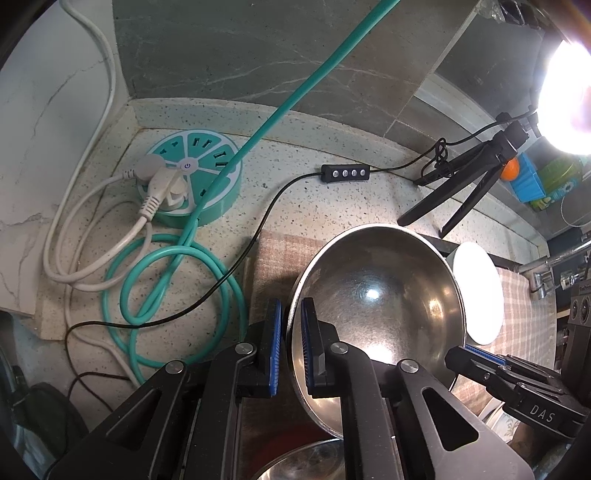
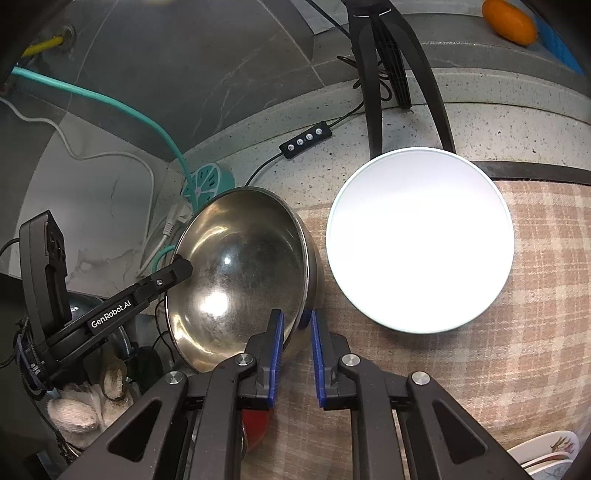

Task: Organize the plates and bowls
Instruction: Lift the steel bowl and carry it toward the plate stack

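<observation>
Left gripper [image 1: 291, 347]: its blue pads pinch the left rim of the steel bowl [image 1: 376, 306], one pad inside, one outside
Right gripper [image 2: 297, 350]: jaws narrow, astride the bowl's near-right rim; whether the pads actually press the wall I cannot tell
Bowl's place: tilted up on its edge over the left end of the checked cloth [image 2: 461, 369], its hollow facing both cameras, with the white plate [image 2: 419, 236] just beside it on the right
Risk of slip: thin polished rim, small pad contact; a loose pinch on either side may let the bowl swing or drop
Risk of knock: the bowl's right edge lies close to the plate, so a swing rightward could strike or shove it
Risk of snag: the black lamp cable [image 1: 266, 218] runs along the cloth's left edge, close behind the bowl
Below: a second steel bowl [image 1: 306, 461] and something red sit under the left gripper; a fall would likely land there
Surface: speckled stone counter [image 1: 295, 155], cloth over its right part
Far left corner: round teal power strip [image 1: 192, 177] with white plugs, teal cord [image 1: 173, 291] coiled near it
Far right: black tripod [image 1: 461, 192] under a glaring lamp, an orange [image 2: 511, 22] on the ledge
Walls: grey veined tile behind, pale marble at left
</observation>
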